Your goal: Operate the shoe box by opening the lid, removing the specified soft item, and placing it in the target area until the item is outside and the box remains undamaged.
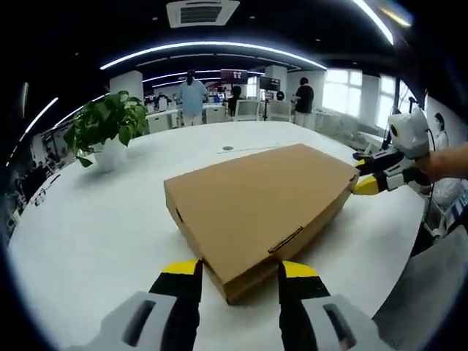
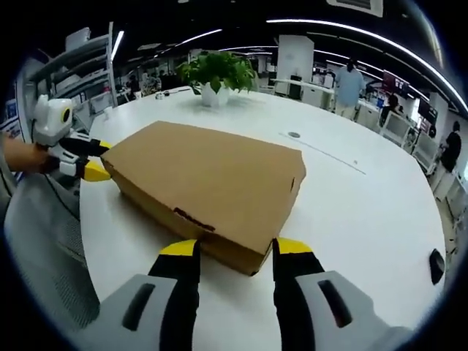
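A closed brown cardboard shoe box (image 1: 256,205) lies flat on the white round table (image 1: 88,234), its lid tab (image 1: 287,240) tucked into the near side. My left gripper (image 1: 240,272) is open, its yellow-tipped jaws straddling the box's near corner. At the box's far right corner, my right gripper (image 1: 363,175) is held by a hand. In the right gripper view the box (image 2: 212,183) is seen from the opposite end. There my right gripper (image 2: 235,252) is open around that near corner, and my left gripper (image 2: 102,159) sits at the far left corner. The soft item is hidden inside.
A potted green plant (image 1: 106,131) (image 2: 216,77) stands near the table's edge beyond the box. A round grommet (image 2: 294,134) and a thin cable lie on the table top (image 2: 351,212). A small dark object (image 2: 436,265) rests near the rim. People stand at desks in the background.
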`<state>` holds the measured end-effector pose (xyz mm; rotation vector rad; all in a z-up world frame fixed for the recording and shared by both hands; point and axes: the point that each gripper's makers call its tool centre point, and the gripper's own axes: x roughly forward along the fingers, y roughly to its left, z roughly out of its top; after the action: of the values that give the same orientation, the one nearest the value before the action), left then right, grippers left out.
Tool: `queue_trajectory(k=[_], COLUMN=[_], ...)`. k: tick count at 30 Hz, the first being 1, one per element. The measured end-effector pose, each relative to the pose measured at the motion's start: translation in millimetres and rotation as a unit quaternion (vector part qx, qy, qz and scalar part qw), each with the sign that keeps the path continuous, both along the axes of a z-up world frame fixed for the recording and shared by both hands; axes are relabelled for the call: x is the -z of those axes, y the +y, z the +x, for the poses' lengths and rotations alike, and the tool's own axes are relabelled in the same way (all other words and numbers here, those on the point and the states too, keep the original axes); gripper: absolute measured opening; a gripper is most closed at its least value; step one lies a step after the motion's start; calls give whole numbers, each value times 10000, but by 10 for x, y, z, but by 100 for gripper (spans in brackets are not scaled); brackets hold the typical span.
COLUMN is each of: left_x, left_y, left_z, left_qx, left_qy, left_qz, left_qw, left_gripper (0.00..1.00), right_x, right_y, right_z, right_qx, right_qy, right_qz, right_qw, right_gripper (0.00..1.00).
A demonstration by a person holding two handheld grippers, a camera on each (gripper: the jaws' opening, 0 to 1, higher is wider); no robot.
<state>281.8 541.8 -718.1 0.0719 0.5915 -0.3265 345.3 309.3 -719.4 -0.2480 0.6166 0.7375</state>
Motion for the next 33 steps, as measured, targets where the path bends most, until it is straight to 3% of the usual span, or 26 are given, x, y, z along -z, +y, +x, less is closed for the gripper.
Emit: queue_trajectory(k=[9,20,33], left_x=[2,0,-67], left_y=[56,143,257], left_z=[7,-20,-96], left_qx=[150,428,880], left_qy=[34,88,348], left_qz=[11,63,200], left_qw=[9999,9990,9953], left_gripper=[42,41,41], right_x=[-9,3,-80], right_y=[39,76,143], right_z=[-94,-276,-564], right_qx=[157,217,363], right_qy=[85,75,59], right_qz=[50,-146,-138], right_qw=[9998,9996,9992], right_gripper=[36,33,30])
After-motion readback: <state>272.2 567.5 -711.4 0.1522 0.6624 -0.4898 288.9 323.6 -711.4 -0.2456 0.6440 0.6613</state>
